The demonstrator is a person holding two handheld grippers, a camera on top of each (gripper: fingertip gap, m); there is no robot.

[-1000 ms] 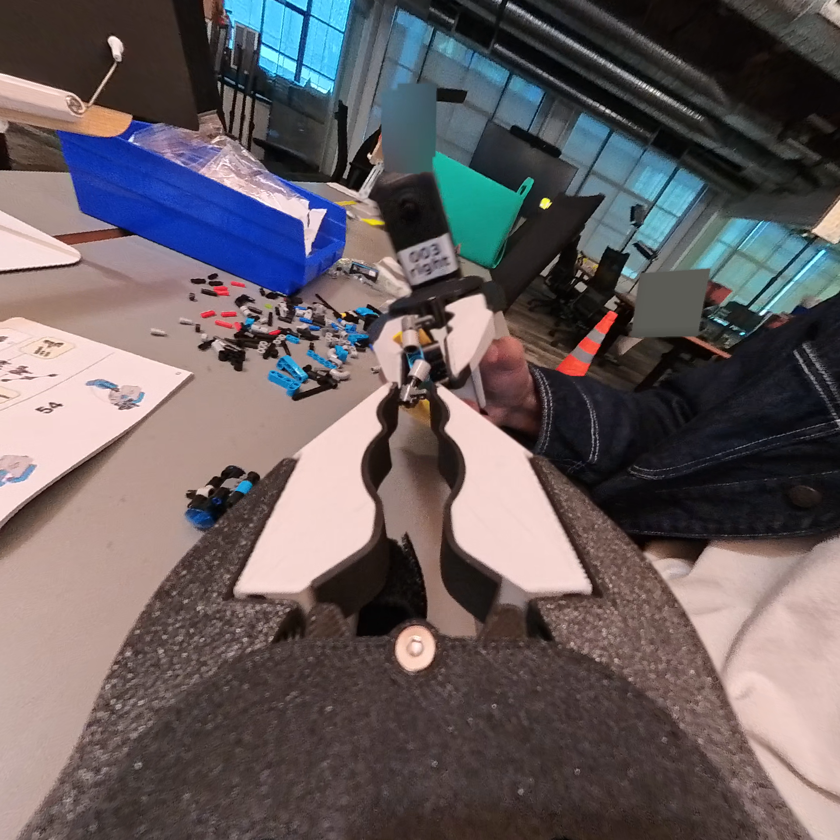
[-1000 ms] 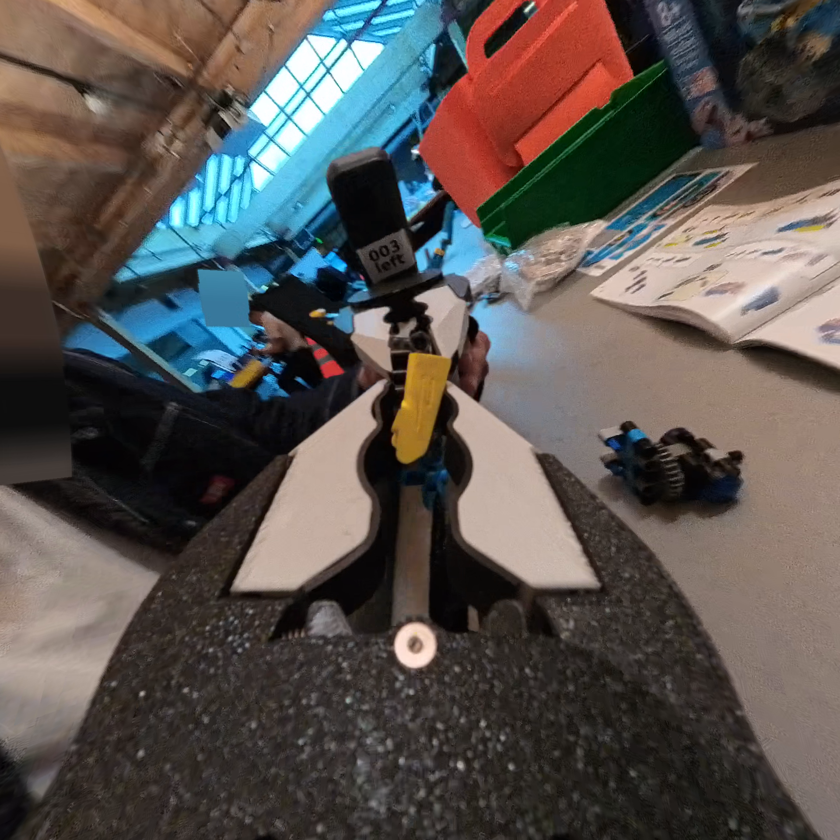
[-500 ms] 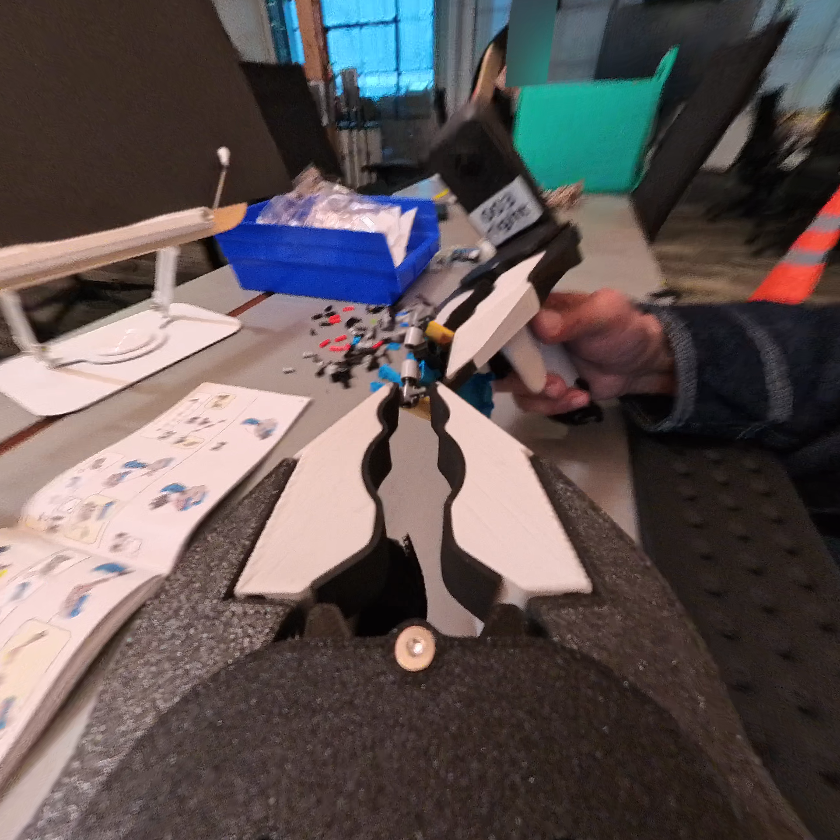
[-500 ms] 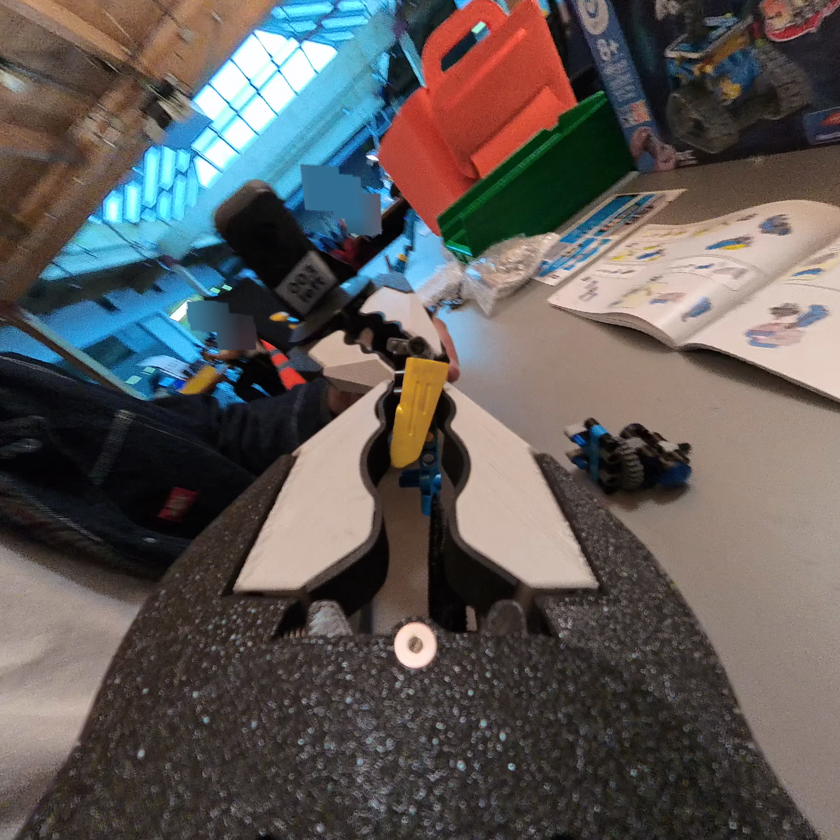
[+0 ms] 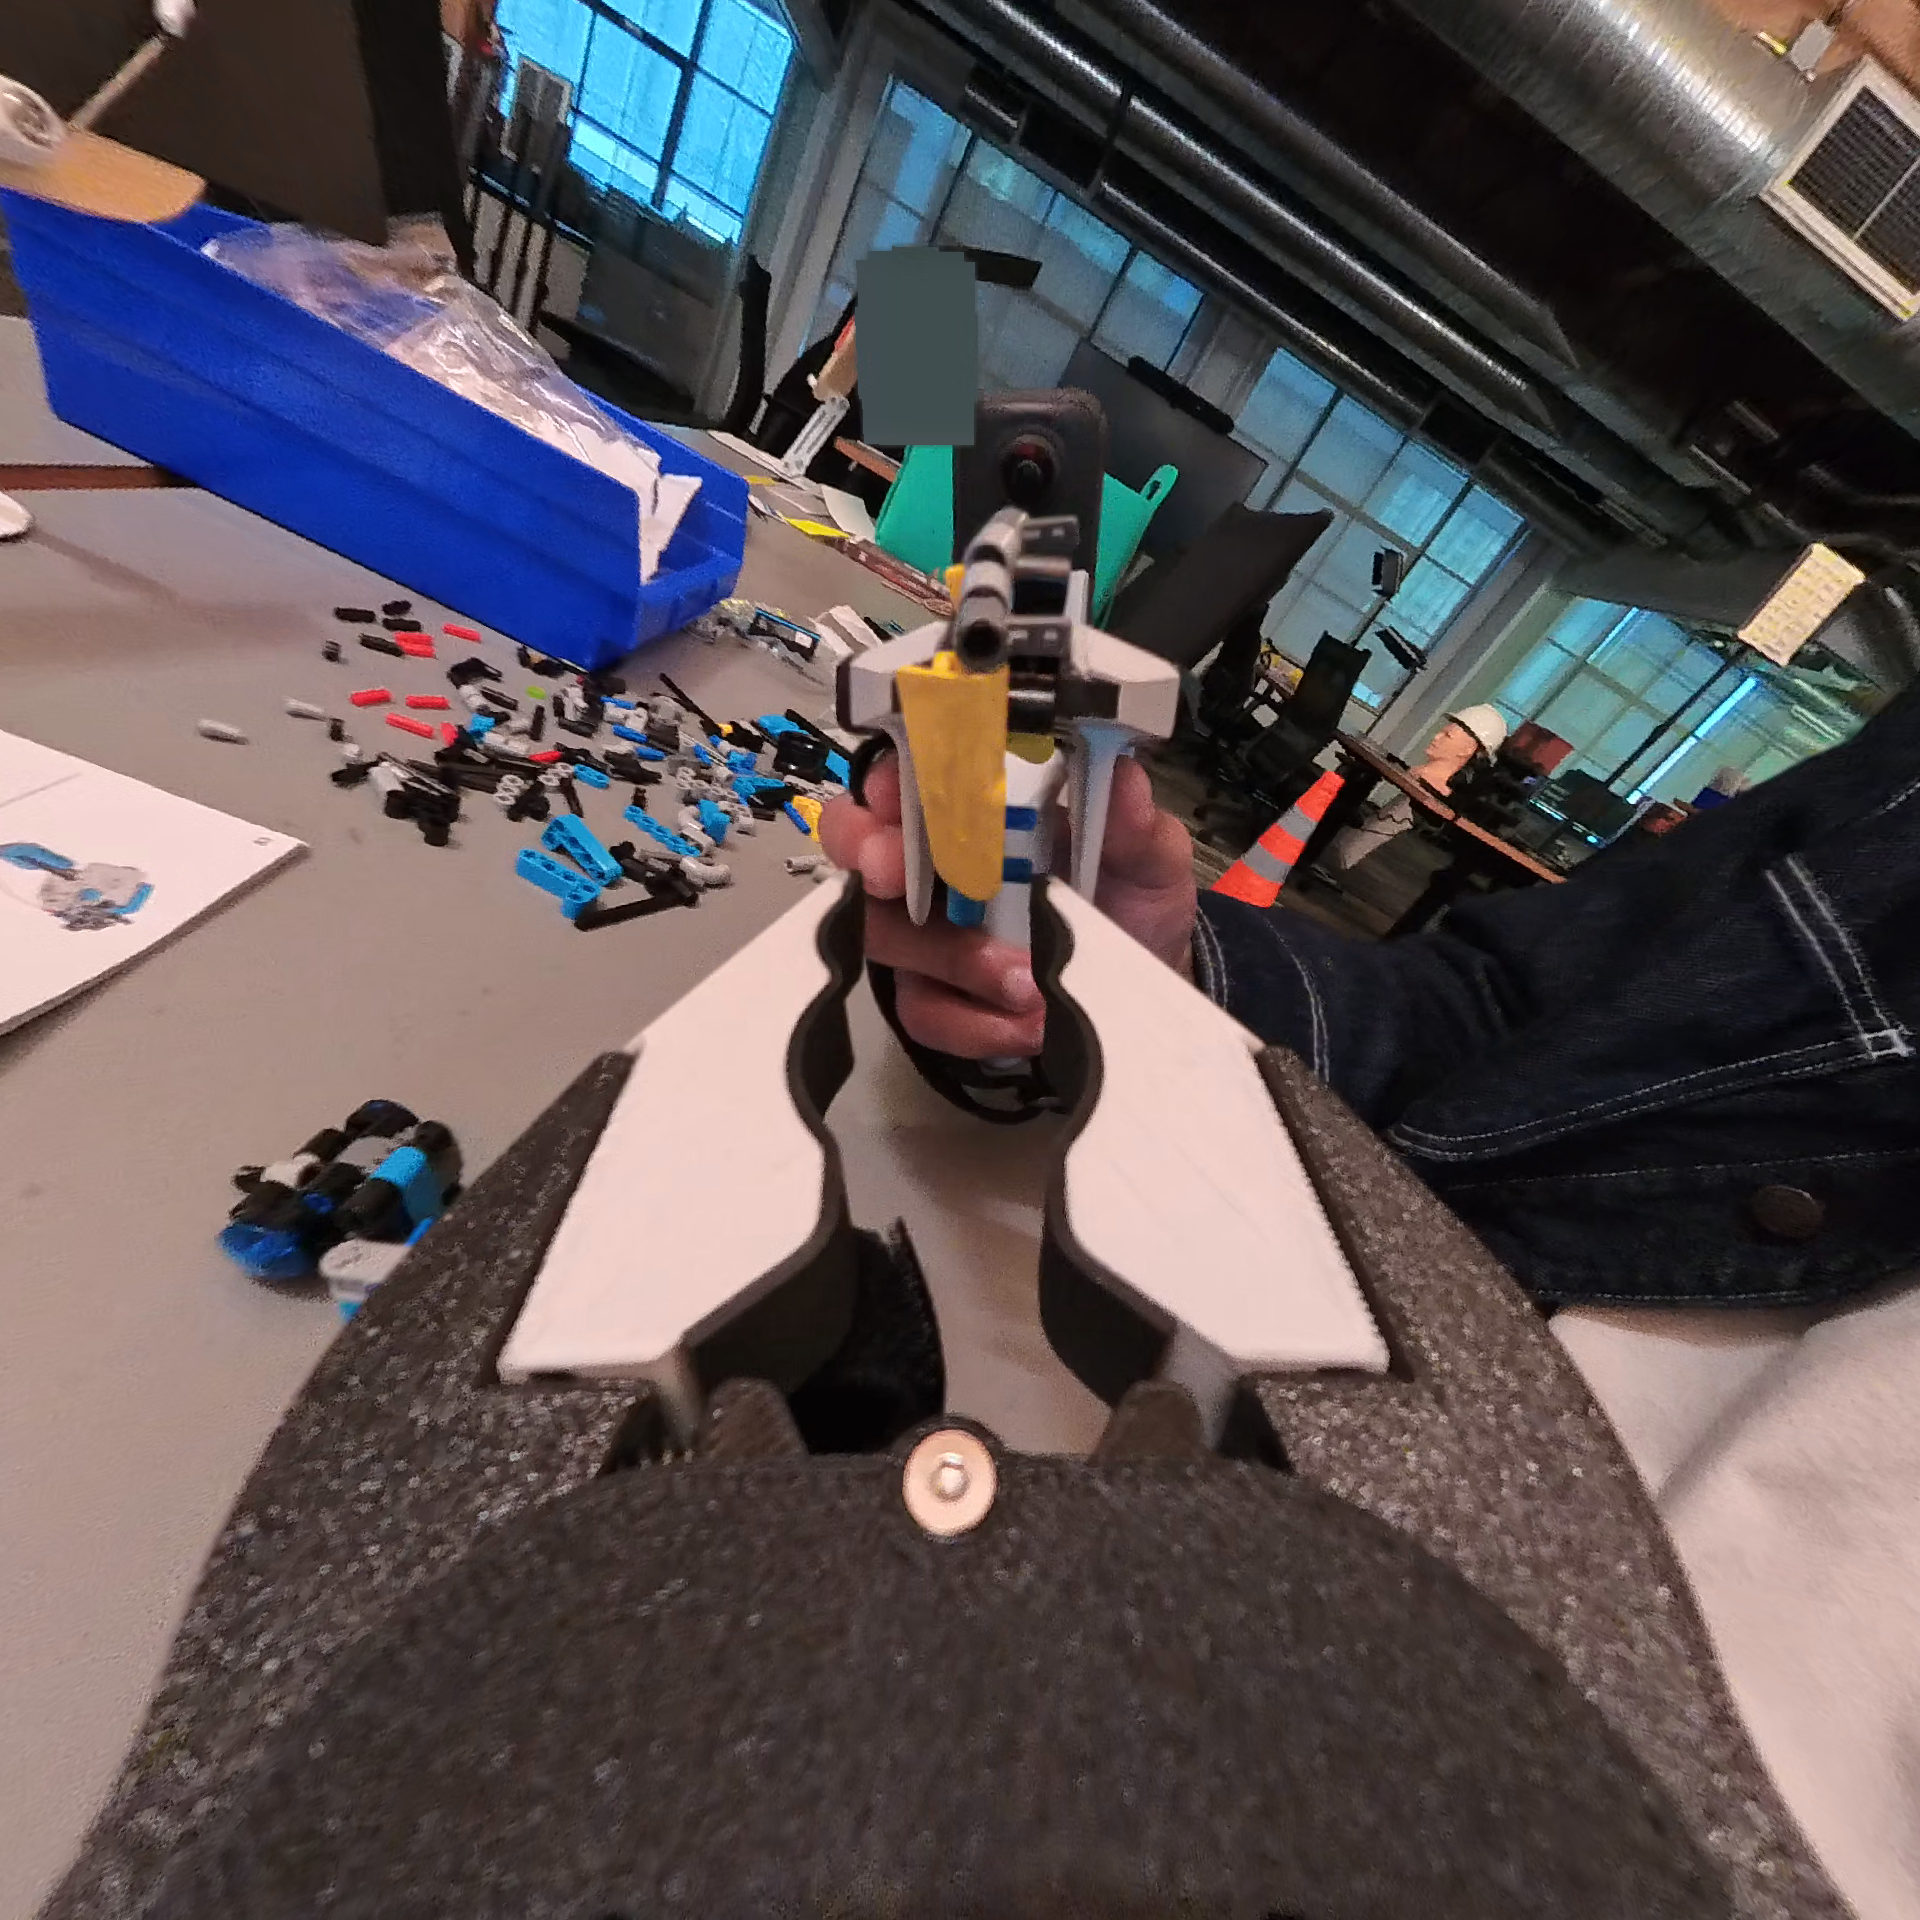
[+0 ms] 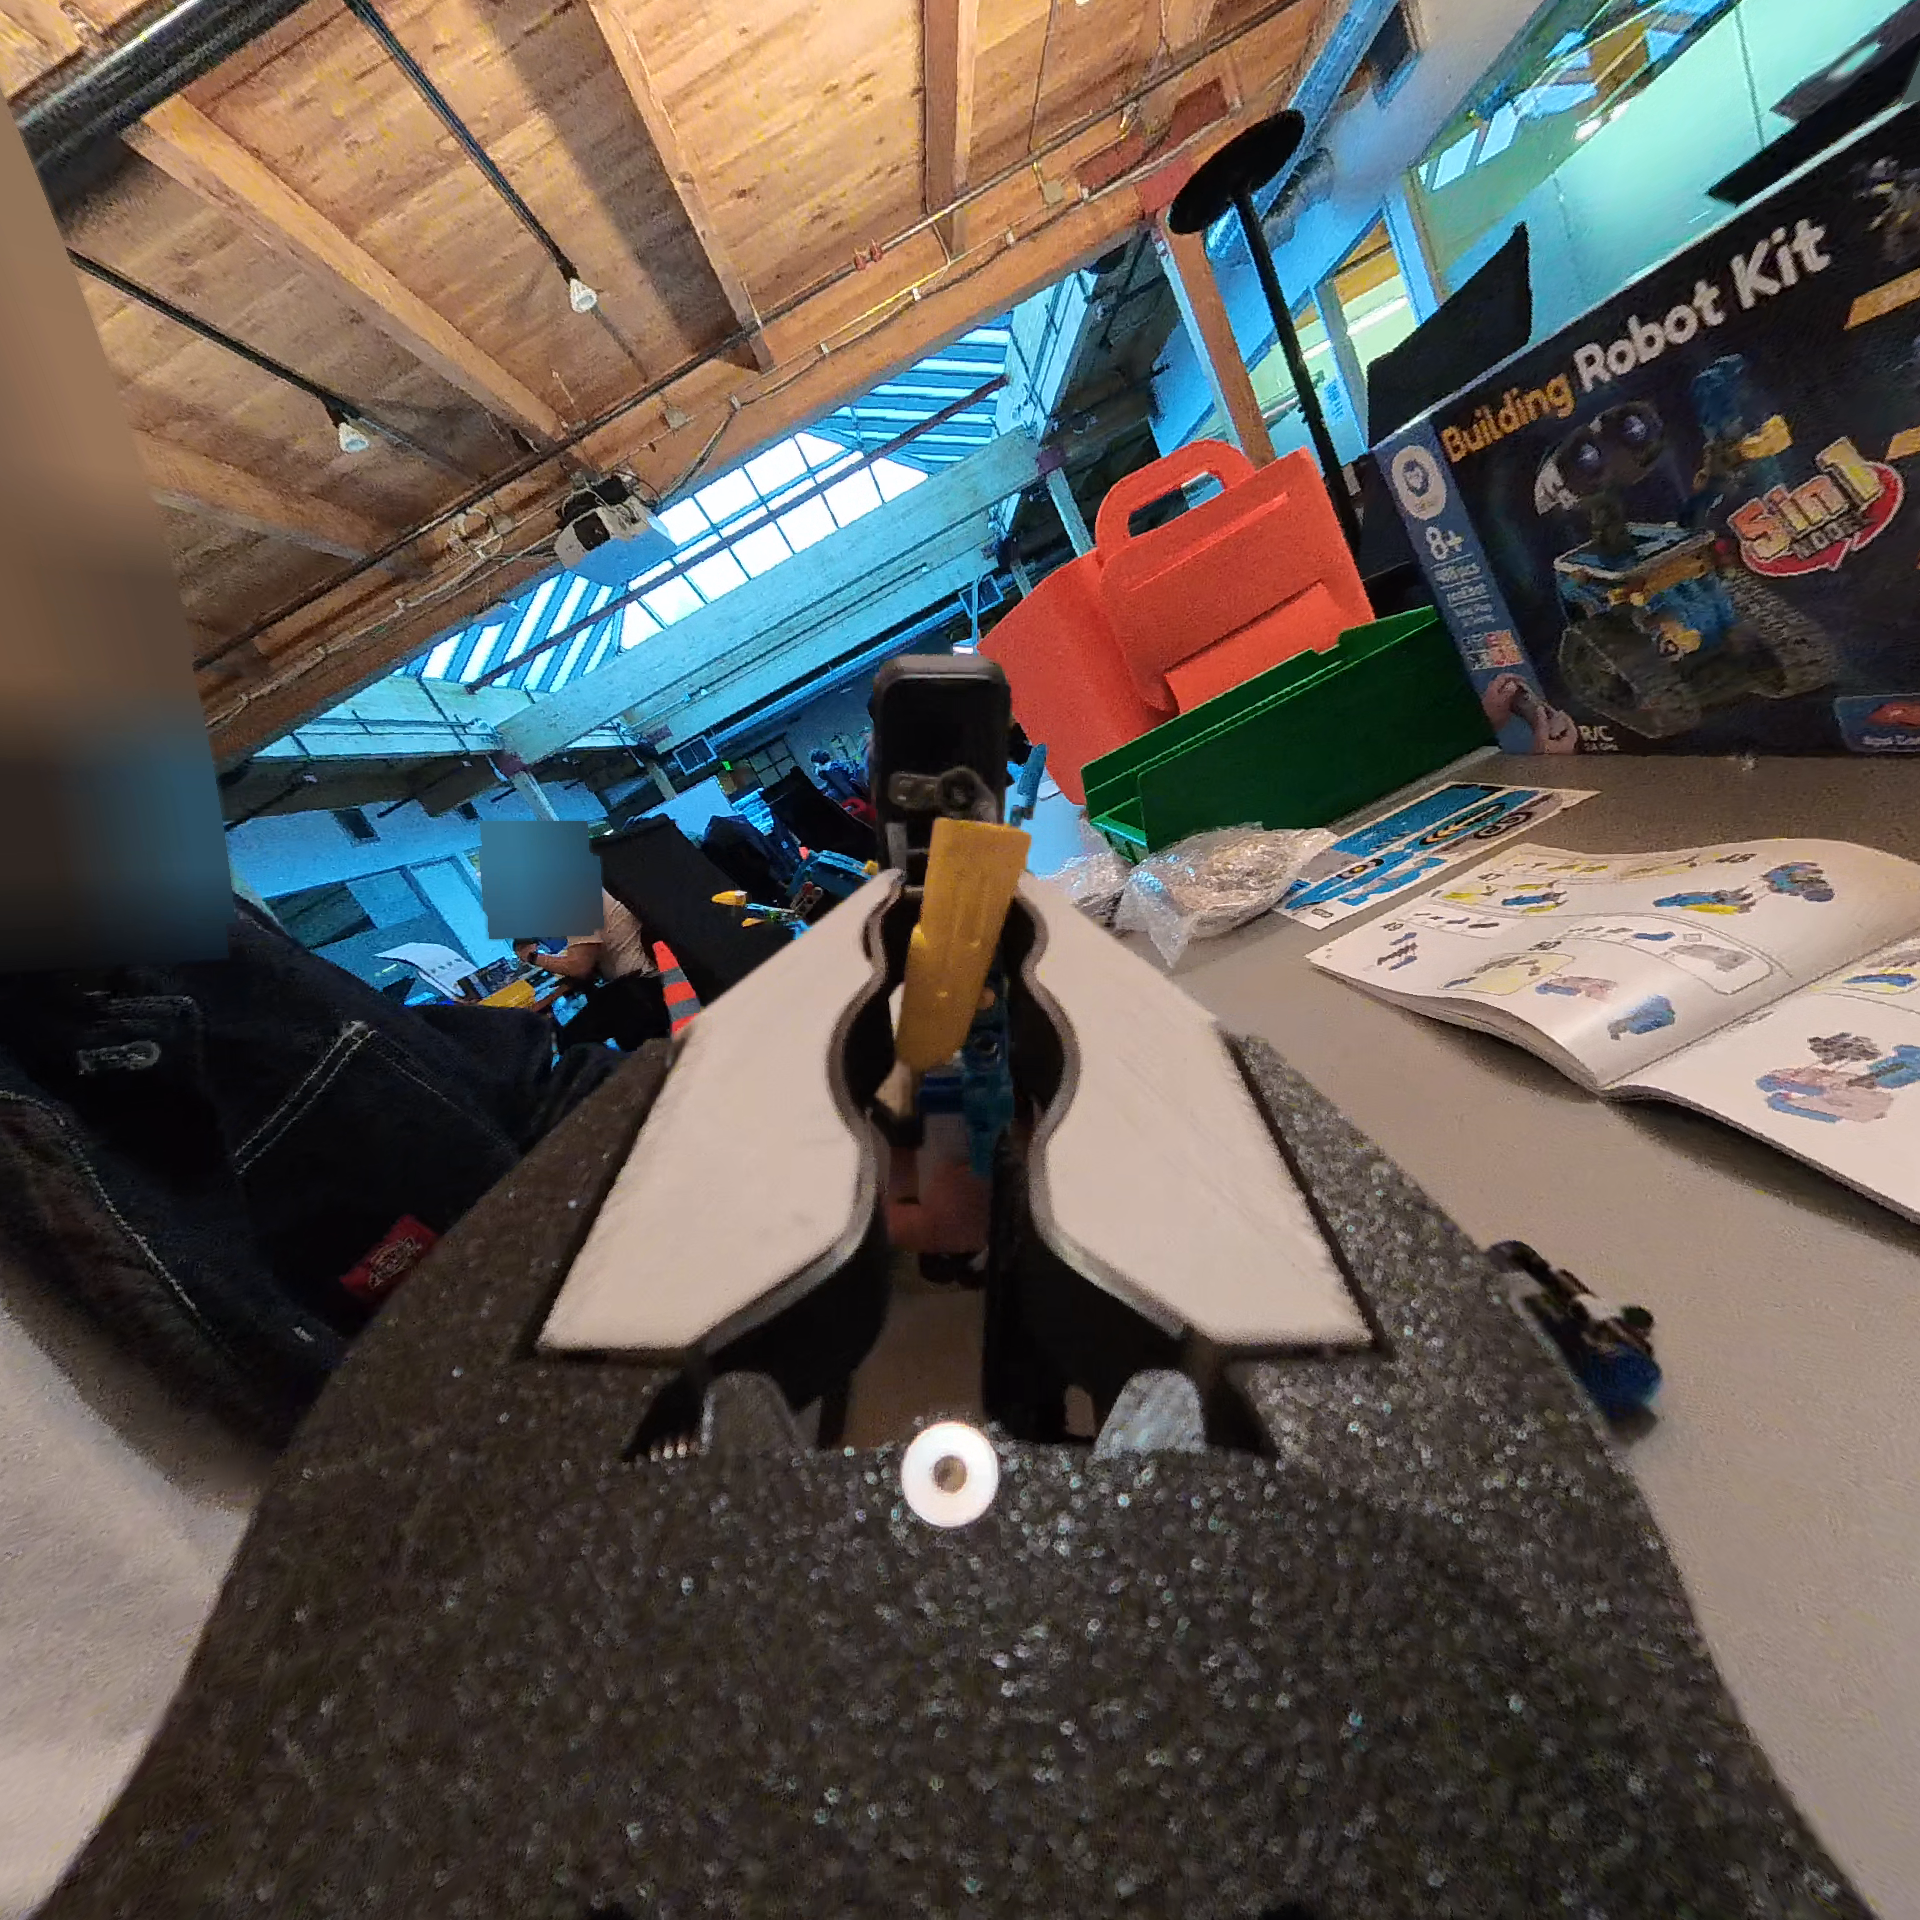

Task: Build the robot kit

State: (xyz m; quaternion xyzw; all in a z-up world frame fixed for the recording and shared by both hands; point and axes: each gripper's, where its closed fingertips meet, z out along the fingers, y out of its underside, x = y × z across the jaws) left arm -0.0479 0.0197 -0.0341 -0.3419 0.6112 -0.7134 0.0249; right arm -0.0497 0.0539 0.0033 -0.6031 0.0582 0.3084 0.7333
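Right gripper [image 6: 951, 914] fingers are closing on a yellow-panelled brick assembly [image 6: 961, 935], near a printed kit box [image 6: 1683, 561] on the worktop [image 6: 1558, 1195]. Left gripper [image 5: 951, 904] fingers are standing apart, empty, tips just beside the assembly.

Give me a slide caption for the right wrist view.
Right gripper shut on a yellow-and-blue brick assembly, grey table alongside.

Both tongs [image 5: 951, 904] [image 6: 956, 894] had white wavy-edged fingers, black liners, speckled dark foam bodies and a silver screw; the sleeve [image 5: 1558, 1029] was dark denim.
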